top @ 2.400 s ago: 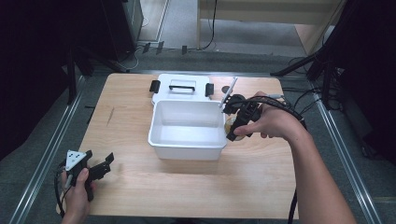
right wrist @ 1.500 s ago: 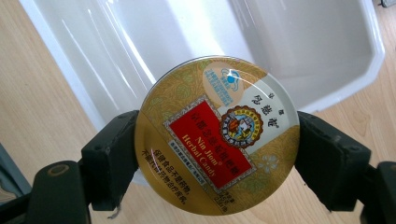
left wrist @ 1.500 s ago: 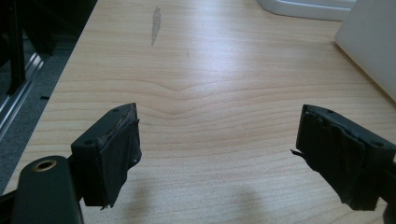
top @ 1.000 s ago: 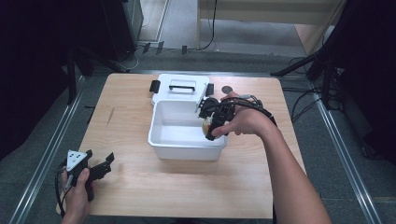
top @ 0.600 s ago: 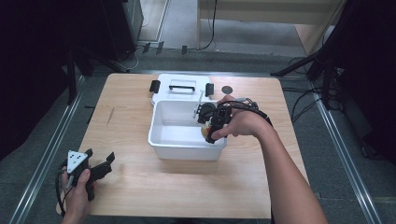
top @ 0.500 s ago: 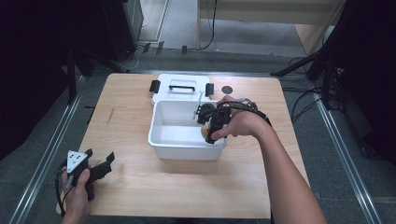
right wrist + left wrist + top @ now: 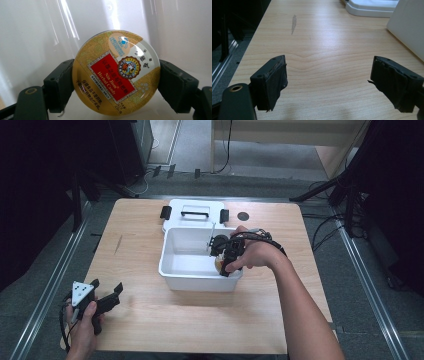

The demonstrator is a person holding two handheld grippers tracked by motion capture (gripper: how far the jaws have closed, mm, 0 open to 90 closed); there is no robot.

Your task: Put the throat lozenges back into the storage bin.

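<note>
Right gripper (image 7: 116,82) clamped on round yellow candy tin (image 7: 116,72) inside white plastic bin (image 7: 172,265); left gripper (image 7: 337,82) spread wide, empty.

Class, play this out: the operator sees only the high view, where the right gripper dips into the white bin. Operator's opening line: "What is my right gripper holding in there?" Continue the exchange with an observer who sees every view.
Observer: The right gripper is clamped on a round candy tin, one jaw on each side of its rim.
Operator: Any label I could check it by?
Observer: Its gold lid carries a red panel reading "Nin Jiom Herbal Candy".
Operator: Is the tin inside the bin?
Observer: Yes, the white bin walls rise right behind it in the right gripper view.
Operator: And my left gripper?
Observer: The left gripper has its jaws wide apart with nothing between them, just bare wooden table ahead.
</note>
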